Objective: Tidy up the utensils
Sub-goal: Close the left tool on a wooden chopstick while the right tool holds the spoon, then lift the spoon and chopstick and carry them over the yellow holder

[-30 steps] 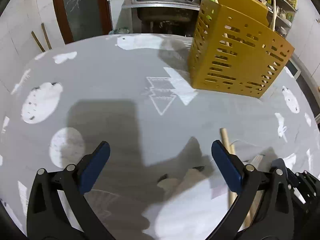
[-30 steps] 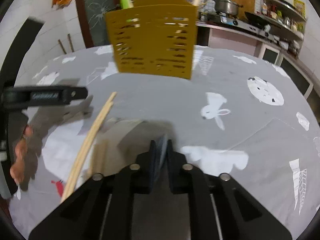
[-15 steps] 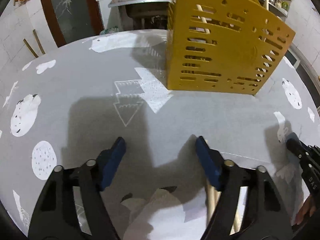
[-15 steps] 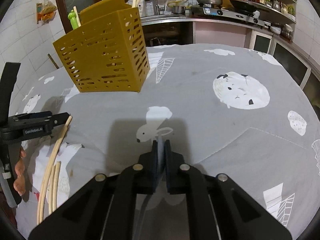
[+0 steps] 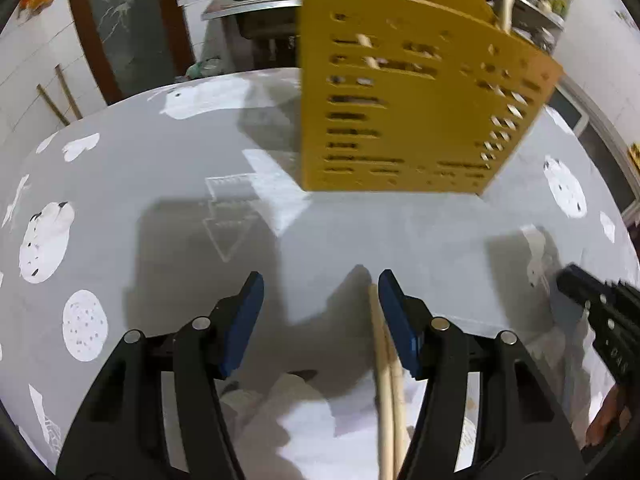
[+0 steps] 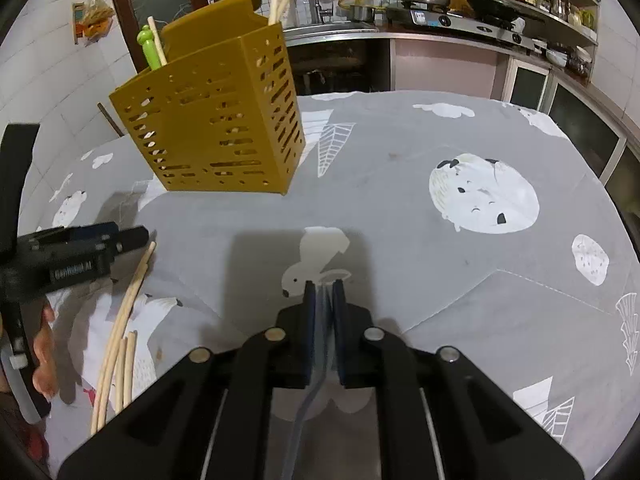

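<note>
Grey tablecloth (image 5: 120,184) | chopsticks (image 5: 386,380) beside closing left tool's (image 5: 320,300) right pad, unclamped

No legible text; only blurred lettering on the left tongs (image 6: 86,240)

Left tool (image 5: 318,292), jaws just closing, straddles 2 chopsticks (image 5: 386,380) unpinched.
</note>
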### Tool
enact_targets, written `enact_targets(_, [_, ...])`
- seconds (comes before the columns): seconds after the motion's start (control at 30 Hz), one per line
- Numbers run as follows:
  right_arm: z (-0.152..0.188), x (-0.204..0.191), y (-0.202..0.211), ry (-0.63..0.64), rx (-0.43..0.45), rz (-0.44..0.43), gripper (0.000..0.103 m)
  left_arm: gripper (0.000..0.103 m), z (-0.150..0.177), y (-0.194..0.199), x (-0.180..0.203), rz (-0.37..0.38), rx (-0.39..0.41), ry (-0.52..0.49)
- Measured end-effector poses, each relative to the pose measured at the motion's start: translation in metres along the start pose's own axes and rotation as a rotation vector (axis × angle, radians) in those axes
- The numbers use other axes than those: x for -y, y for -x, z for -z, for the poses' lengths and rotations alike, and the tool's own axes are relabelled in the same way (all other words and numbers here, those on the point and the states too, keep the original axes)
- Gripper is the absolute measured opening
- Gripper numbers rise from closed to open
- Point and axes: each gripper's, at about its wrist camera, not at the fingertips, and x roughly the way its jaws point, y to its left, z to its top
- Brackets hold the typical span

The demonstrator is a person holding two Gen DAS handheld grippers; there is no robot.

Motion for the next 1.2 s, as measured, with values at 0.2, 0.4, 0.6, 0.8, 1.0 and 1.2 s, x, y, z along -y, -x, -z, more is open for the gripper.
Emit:
enact_targets(0.2, [0.000, 0.007, -0.005, -0.039, -0.010, -0.008, 0.010, 0.054, 0.003, -0.009, 0.002, -0.008, -0.030, -0.004])
enact_targets(0.4, [-0.001, 0.005, -0.008, -0.036, -0.025, 0.006, 0.010, 0.018, -0.004, -0.012, 0.002, 0.008, -0.052, -0.016])
enact_targets(0.6, [-0.002, -0.001, -0.005, -0.020, -0.014, 0.044, 0.006, 0.006, -0.004, -0.012, 0.010, 0.003, -0.056, -0.040])
enact_targets(0.8, [-0.007, -0.005, 0.009, -0.005, 0.048, 0.057, 0.006, 0.005, -0.005, -0.007, 0.005, 0.005, -0.016, -0.034])
enact_targets(1.0, [-0.016, -0.014, 0.026, 0.029, 0.137, 0.079, 0.006, 0.005, -0.015, 0.026, -0.002, 0.014, 0.120, -0.006])
enact_targets(1.2, [-0.037, -0.025, 0.065, 0.041, 0.331, 0.119, 0.006, 0.004, -0.029, 0.084, -0.005, 0.044, 0.342, -0.003])
